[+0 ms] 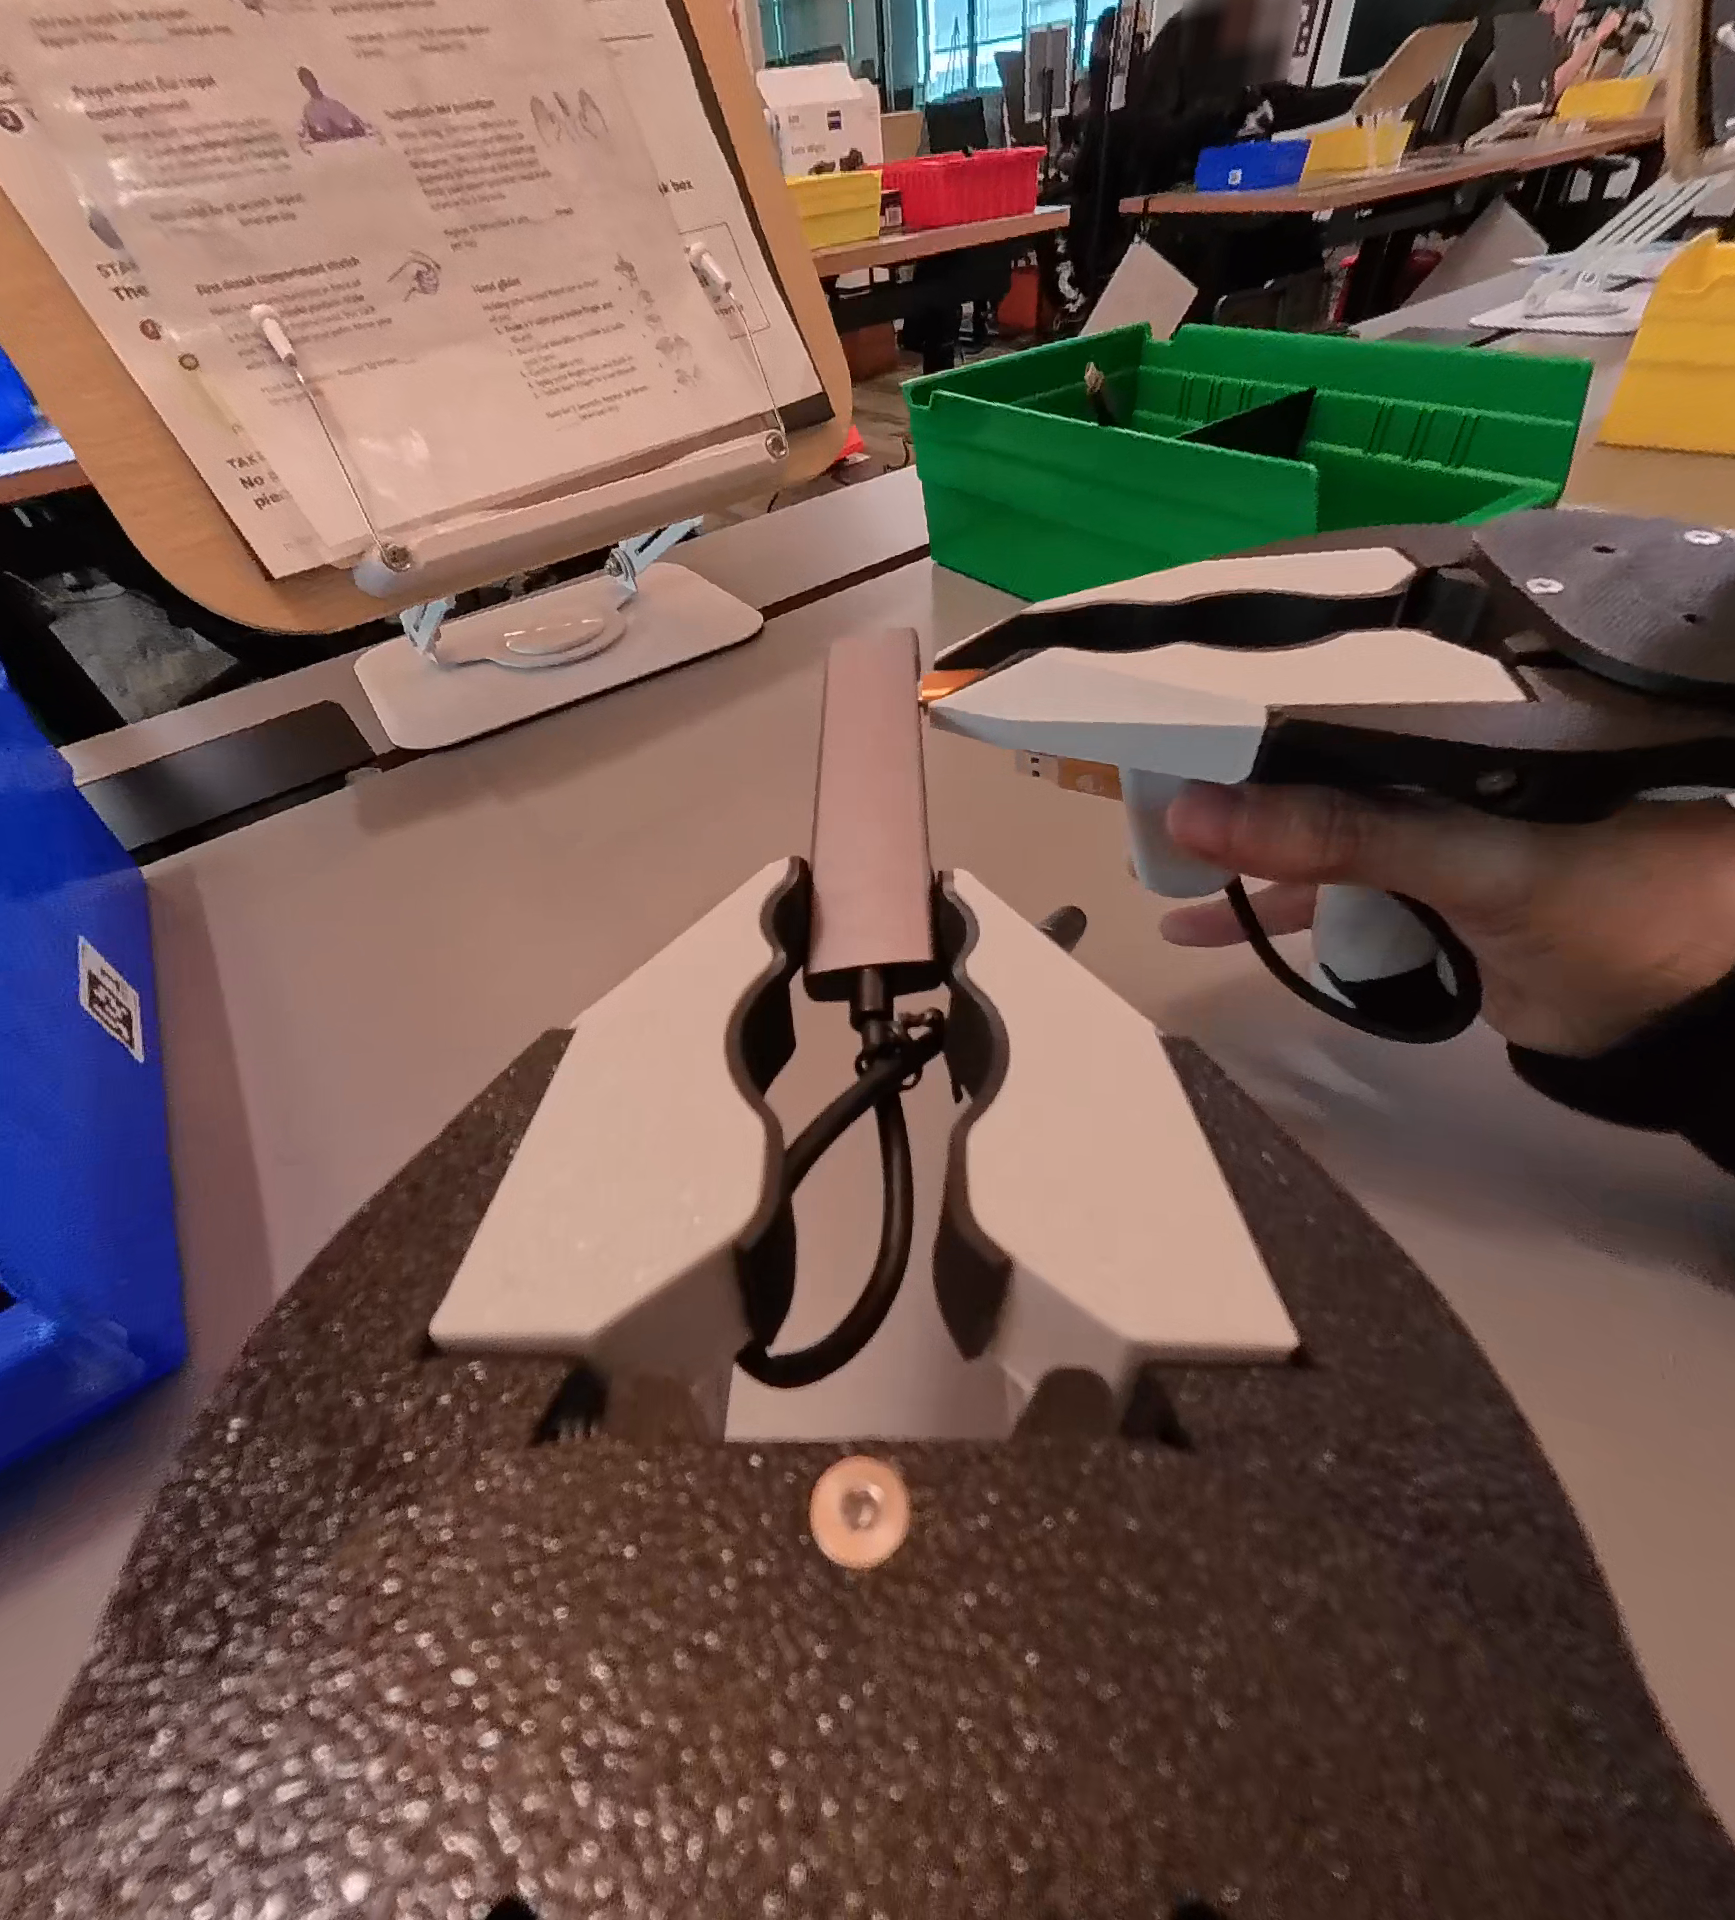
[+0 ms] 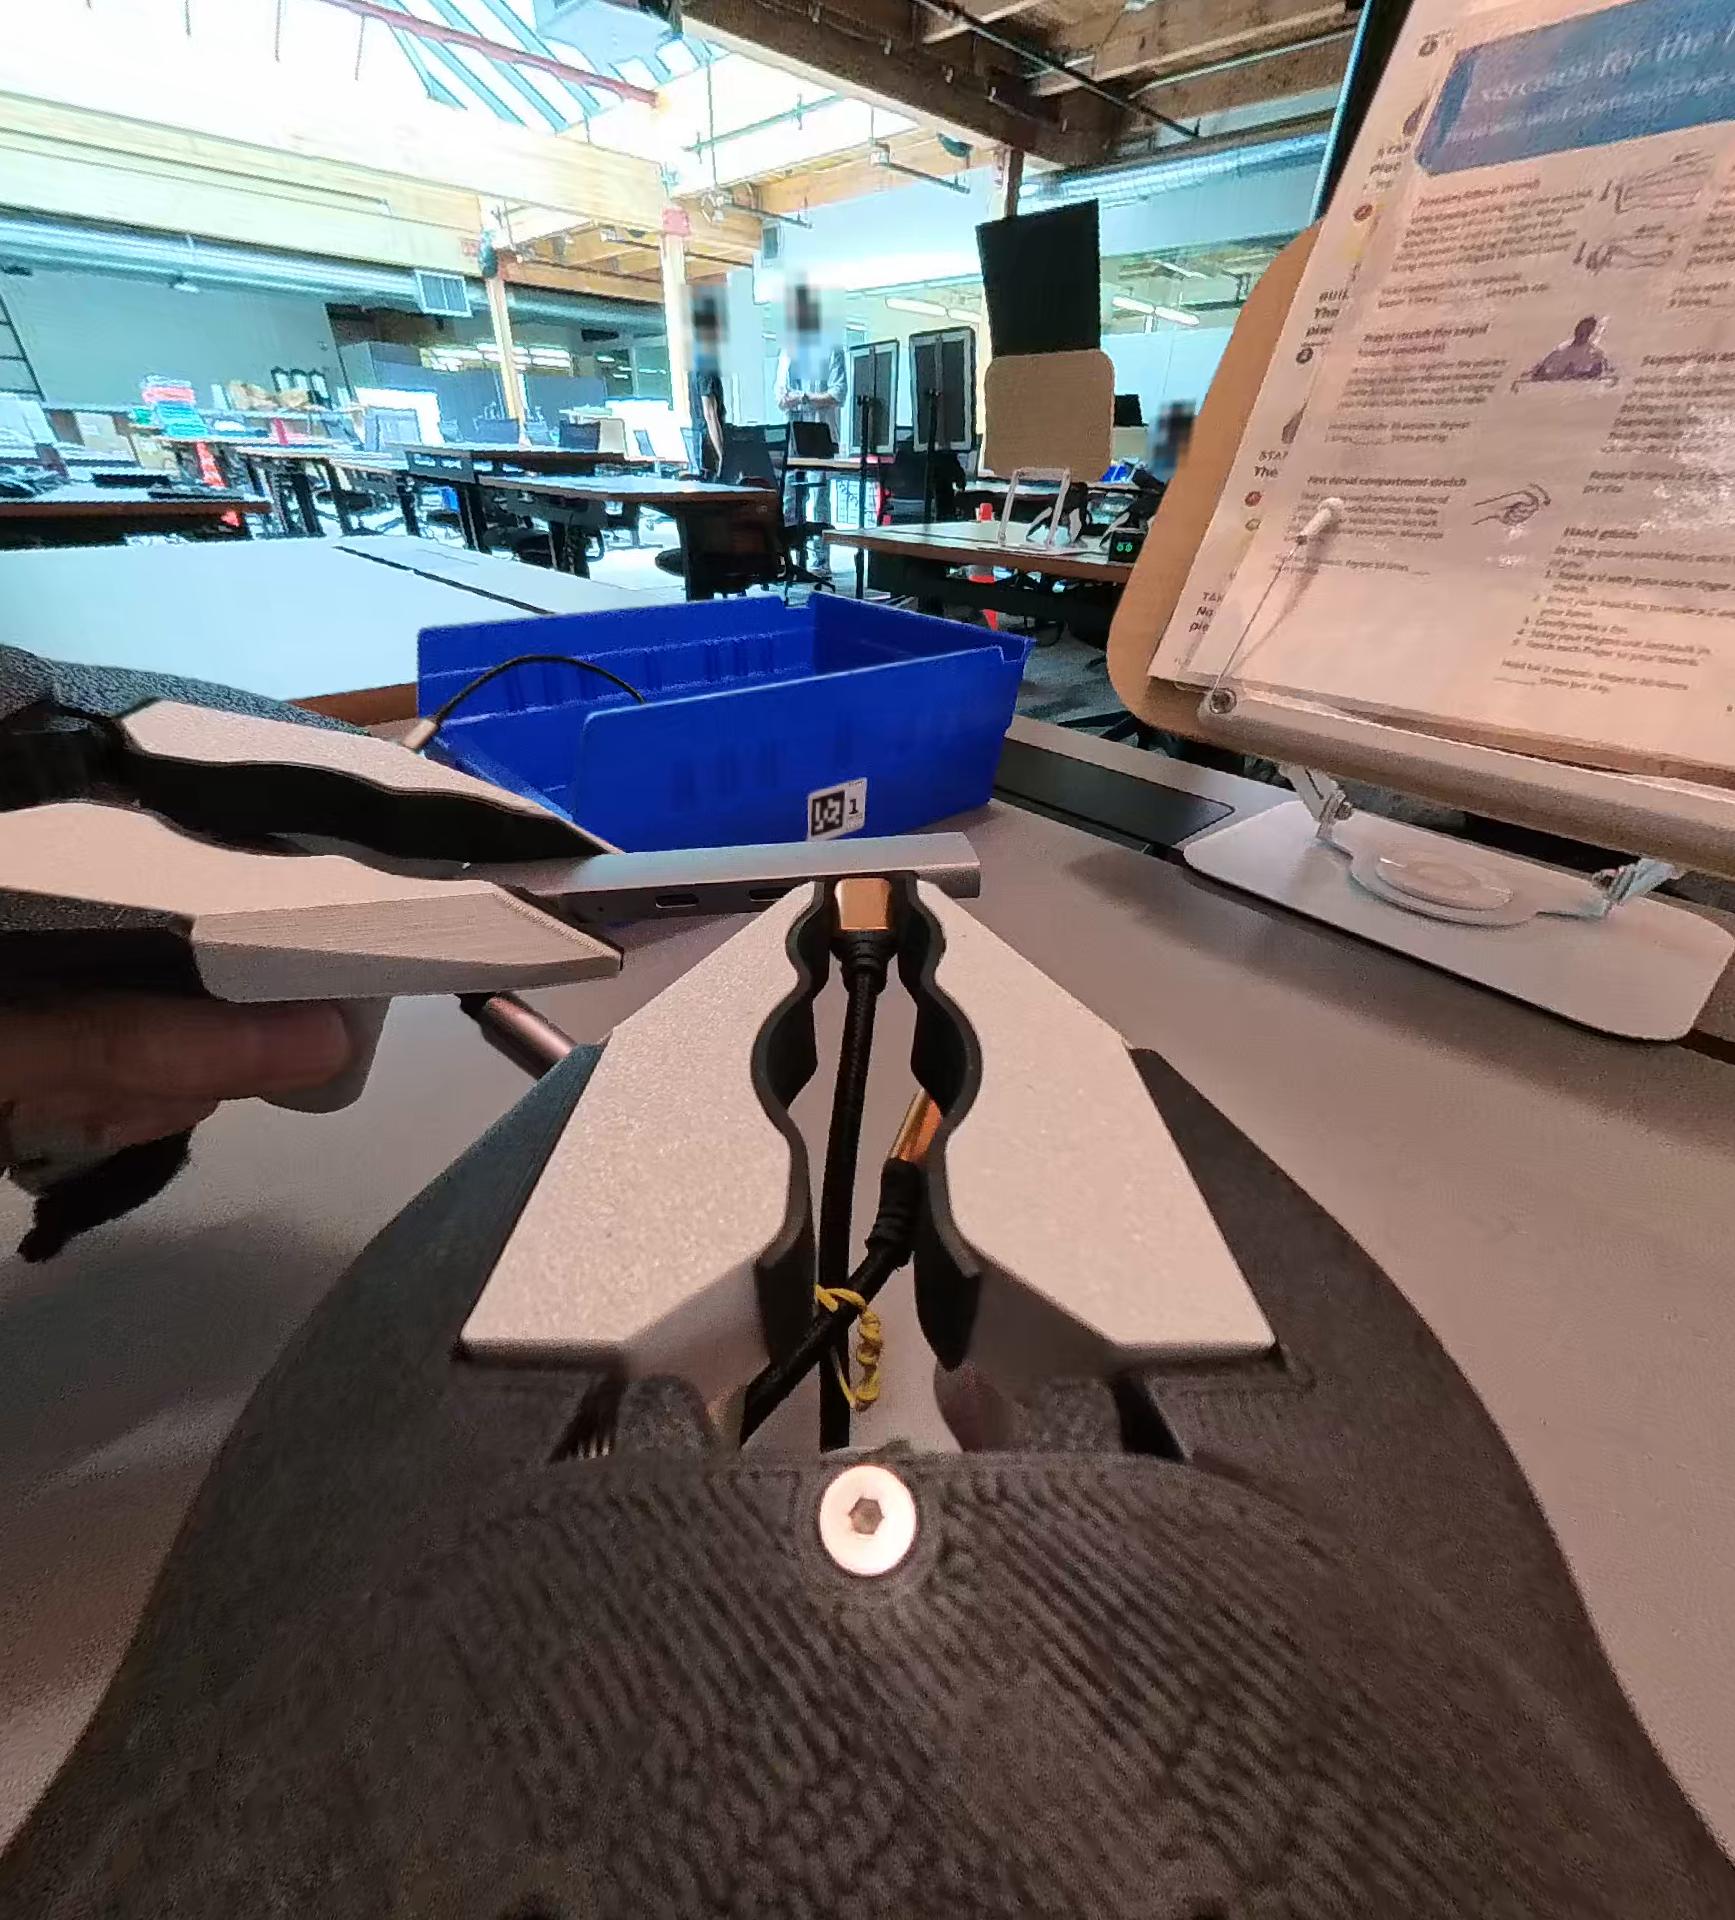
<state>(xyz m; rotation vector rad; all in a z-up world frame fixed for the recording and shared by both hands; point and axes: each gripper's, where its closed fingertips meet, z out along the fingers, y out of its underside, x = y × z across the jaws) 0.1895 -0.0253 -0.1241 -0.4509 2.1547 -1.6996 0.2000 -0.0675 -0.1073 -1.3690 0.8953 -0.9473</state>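
The left gripper (image 1: 868, 914) has its fingers (image 1: 634, 1091) pinched on the near end of a slim grey hub (image 1: 865, 790), a flat bar that juts straight out past the fingertips, clear of the grey bench (image 1: 1362, 1299). The hub's short black lead (image 1: 873, 1174) loops back between the two fingers toward the palm of the gripper.

The right gripper (image 2: 865, 914) comes in from the side, its tips meeting the hub's long edge near the far end. Its fingers (image 2: 1071, 1143) are pressed onto a gold-coloured plug (image 2: 861, 902), which sits right against the hub's side, just beside two small slots; I cannot tell whether the plug is seated in a port or only touching the edge. The plug's braided black cable (image 2: 847, 1122) runs back between the fingers, where a second gold-collared connector (image 2: 913, 1132) lies against the right-hand finger and a yellow twist tie (image 2: 861, 1345) binds the cable lower down.

A hand (image 1: 1445, 914) grips the right gripper's handle from below.

Beyond the hub, past the right gripper's fingertips, sits a blue bin (image 2: 790, 717) with a thin cable arching out of it. Ahead of the left gripper's tips stands a document stand (image 1: 551, 634) with a clear-covered printed sheet, and to the right of it, farther off, a green bin (image 1: 1102, 488) with a black divider.
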